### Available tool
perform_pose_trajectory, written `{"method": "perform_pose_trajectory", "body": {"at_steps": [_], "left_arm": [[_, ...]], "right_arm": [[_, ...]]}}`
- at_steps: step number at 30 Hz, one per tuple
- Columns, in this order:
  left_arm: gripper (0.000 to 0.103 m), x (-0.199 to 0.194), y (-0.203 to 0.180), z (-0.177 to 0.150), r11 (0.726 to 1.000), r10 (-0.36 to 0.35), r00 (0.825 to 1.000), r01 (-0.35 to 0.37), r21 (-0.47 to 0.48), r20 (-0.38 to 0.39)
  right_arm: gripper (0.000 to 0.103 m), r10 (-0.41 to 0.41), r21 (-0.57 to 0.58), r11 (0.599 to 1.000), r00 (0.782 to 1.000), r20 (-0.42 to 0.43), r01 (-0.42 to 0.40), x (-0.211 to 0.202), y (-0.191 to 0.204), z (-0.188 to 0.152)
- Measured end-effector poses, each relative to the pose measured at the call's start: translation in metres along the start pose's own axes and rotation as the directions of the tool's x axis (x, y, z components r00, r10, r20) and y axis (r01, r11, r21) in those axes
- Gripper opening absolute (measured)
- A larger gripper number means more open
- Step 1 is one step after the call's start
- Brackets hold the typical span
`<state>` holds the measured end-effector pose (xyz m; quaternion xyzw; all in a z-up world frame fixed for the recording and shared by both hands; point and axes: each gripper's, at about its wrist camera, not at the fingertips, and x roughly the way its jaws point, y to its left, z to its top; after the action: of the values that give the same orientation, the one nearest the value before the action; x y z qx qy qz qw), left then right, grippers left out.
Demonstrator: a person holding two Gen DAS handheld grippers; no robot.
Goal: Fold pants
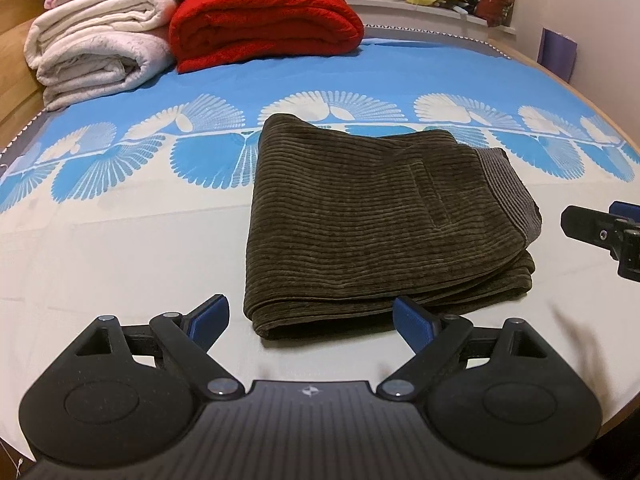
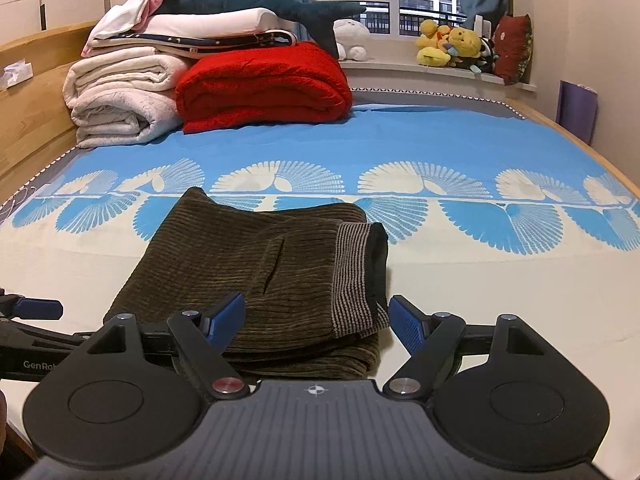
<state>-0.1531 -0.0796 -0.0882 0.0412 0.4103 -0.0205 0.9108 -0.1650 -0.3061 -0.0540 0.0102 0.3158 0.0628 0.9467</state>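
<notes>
Dark olive corduroy pants (image 1: pixel 360 216) lie folded into a compact stack on the bed, with a striped ribbed waistband at the right end. They also show in the right wrist view (image 2: pixel 256 276). My left gripper (image 1: pixel 312 320) is open and empty, just in front of the stack's near edge. My right gripper (image 2: pixel 316 320) is open and empty, above the stack's near right corner by the waistband (image 2: pixel 354 276). The right gripper also shows at the right edge of the left wrist view (image 1: pixel 600 232). The left gripper shows at the left edge of the right wrist view (image 2: pixel 32 308).
The bed sheet (image 1: pixel 120 248) is cream in front and blue with white fan shapes behind. A red blanket (image 1: pixel 264 20) and white blankets (image 1: pixel 96 44) are stacked at the back left. Plush toys (image 2: pixel 452 46) sit on the windowsill. A wooden bed frame (image 2: pixel 36 92) runs along the left.
</notes>
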Motion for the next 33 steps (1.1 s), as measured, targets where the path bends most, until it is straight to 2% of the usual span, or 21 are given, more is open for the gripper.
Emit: {"method": "perform_pose_trajectory", "body": {"at_steps": [33], "left_arm": [[0.092, -0.0014, -0.0059, -0.0002, 1.0, -0.008, 1.0, 0.008, 0.015, 0.009]], "right_arm": [[0.081, 0.003, -0.003, 1.0, 1.0, -0.016, -0.003, 0.0055, 0.0034, -0.0014]]}}
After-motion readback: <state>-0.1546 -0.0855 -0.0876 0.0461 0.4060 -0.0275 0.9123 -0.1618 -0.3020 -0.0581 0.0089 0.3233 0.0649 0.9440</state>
